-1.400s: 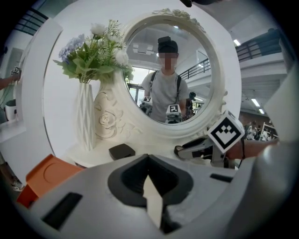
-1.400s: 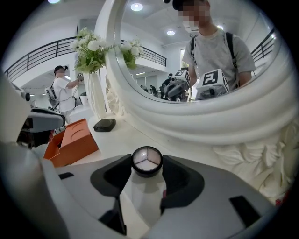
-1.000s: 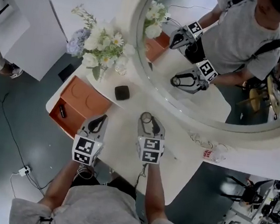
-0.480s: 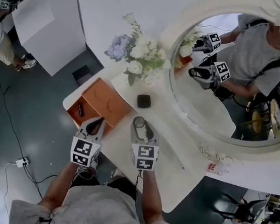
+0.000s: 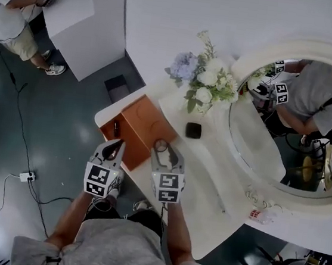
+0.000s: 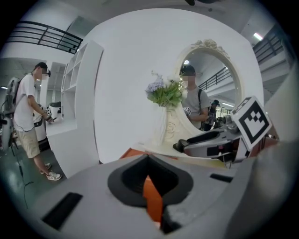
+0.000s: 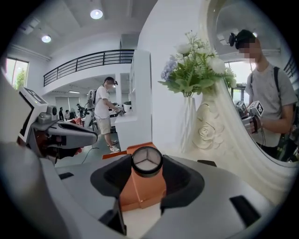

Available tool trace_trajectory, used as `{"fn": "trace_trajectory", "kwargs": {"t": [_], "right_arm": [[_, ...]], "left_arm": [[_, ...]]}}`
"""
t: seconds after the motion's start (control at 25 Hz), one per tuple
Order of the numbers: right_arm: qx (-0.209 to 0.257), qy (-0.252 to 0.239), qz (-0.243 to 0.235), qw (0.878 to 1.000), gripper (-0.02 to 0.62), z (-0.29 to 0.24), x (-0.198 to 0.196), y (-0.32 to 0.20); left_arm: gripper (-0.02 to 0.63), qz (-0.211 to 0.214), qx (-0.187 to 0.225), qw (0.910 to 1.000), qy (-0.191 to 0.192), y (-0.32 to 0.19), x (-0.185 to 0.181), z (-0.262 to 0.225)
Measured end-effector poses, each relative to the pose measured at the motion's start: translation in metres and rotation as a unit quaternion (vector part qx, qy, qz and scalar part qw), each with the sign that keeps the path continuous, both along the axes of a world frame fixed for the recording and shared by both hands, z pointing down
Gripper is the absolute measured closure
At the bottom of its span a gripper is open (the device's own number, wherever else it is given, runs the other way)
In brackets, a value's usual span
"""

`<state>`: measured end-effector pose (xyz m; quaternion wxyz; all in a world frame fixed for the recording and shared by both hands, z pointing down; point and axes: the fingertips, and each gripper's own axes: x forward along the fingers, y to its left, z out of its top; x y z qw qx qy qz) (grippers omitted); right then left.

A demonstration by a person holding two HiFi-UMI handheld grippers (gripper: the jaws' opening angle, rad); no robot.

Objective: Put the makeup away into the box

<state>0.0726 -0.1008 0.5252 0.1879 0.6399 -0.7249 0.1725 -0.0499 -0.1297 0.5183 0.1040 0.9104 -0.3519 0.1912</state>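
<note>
Found left gripper (image 5: 116, 145) closed tip to tip, empty, by the table's (image 5: 208, 182) left corner. Noted orange box (image 5: 146, 123) on that corner, one compartment (image 5: 116, 130) open. Found right gripper (image 5: 162, 151) clamped on round compact (image 7: 147, 161), held just beside box's right edge. Logged small black case (image 5: 194, 130) further right.

We faced a white table (image 5: 200, 175) bearing an oval mirror (image 5: 286, 131) against a white wall (image 5: 187, 11), above a dark, glossy floor (image 5: 65, 122).
</note>
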Motion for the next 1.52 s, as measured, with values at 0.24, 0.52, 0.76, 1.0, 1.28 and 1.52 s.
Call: {"fn": "trace_trajectory", "kwargs": {"t": [0.24, 0.52, 0.76, 1.0, 1.28, 1.52], "right_arm": [[-0.01, -0.001, -0.043, 0.999, 0.379, 0.014, -0.041, -0.02], [-0.035, -0.003, -0.09, 0.995, 0.377, 0.043, -0.081, -0.037], [-0.064, 0.0, -0.135, 0.989, 0.377, 0.072, -0.111, -0.05], [-0.102, 0.002, -0.166, 0.981, 0.377, 0.106, -0.133, -0.057], [-0.154, 0.013, -0.182, 0.971, 0.377, 0.141, -0.143, -0.055], [-0.189, 0.022, -0.179, 0.965, 0.377, 0.16, -0.142, -0.057]], "left_arm": [[0.606, -0.03, -0.011, 0.9995, -0.001, -0.01, -0.033, 0.012], [0.606, -0.063, -0.031, 0.9975, -0.005, -0.021, -0.065, 0.034], [0.606, -0.092, -0.046, 0.9947, -0.004, -0.029, -0.088, 0.052], [0.606, -0.119, -0.062, 0.991, -0.004, -0.031, -0.109, 0.071], [0.606, -0.138, -0.073, 0.9877, -0.004, -0.033, -0.126, 0.085], [0.606, -0.15, -0.079, 0.9855, -0.005, -0.03, -0.135, 0.093]]}}
